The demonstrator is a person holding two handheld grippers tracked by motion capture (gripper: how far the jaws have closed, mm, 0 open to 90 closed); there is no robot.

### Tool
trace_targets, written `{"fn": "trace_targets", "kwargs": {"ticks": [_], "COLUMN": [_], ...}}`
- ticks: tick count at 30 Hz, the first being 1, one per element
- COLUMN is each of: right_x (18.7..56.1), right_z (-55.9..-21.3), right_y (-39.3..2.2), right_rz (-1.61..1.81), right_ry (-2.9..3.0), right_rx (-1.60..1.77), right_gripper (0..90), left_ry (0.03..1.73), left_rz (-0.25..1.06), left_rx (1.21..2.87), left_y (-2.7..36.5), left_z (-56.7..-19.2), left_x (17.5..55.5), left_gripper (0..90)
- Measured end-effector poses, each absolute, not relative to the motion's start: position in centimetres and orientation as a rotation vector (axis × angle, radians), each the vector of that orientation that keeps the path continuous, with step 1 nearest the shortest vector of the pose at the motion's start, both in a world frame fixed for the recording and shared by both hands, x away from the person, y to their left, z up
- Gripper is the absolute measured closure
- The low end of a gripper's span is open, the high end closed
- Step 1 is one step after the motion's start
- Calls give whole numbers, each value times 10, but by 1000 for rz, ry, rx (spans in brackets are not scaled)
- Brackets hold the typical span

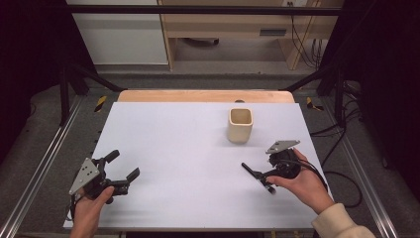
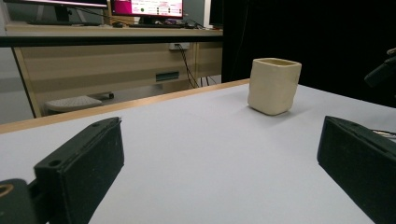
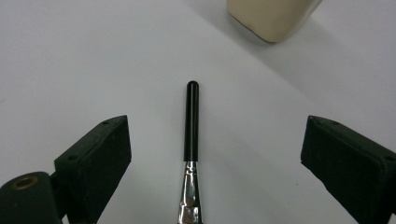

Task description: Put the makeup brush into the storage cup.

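Right gripper view shows my right gripper [image 3: 210, 158] with its jaws spread wide, and a brush [image 3: 191, 140] lying flat on the white table [image 3: 93, 56] between them, touching neither jaw. Its black handle points away from me towards the cream cup [image 3: 271, 18]; the metal ferrule sits nearest the camera. From the high view, I see the left gripper [image 1: 124, 171] held low over the table's near left, jaws likewise wide apart and holding nothing, well apart from cup and brush.
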State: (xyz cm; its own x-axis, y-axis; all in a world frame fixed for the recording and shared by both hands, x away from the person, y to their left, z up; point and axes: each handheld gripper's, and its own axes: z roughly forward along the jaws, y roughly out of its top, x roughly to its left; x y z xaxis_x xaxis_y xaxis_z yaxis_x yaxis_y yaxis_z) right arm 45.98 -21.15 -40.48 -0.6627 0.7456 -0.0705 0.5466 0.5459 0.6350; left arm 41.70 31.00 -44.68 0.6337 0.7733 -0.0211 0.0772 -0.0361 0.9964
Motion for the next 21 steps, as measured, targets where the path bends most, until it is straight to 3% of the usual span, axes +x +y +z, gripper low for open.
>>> {"fn": "trace_targets", "kwargs": {"ticks": [21], "right_x": [471], "right_z": [-424], "right_y": [-201], "right_rz": [784], "right_ry": [2498], "right_rx": [1096], "right_gripper": [122], "left_ry": [737], "left_rz": [657], "left_rx": [1534], "left_y": [311], "left_z": [-447], "left_x": [417], "left_gripper": [1]}}
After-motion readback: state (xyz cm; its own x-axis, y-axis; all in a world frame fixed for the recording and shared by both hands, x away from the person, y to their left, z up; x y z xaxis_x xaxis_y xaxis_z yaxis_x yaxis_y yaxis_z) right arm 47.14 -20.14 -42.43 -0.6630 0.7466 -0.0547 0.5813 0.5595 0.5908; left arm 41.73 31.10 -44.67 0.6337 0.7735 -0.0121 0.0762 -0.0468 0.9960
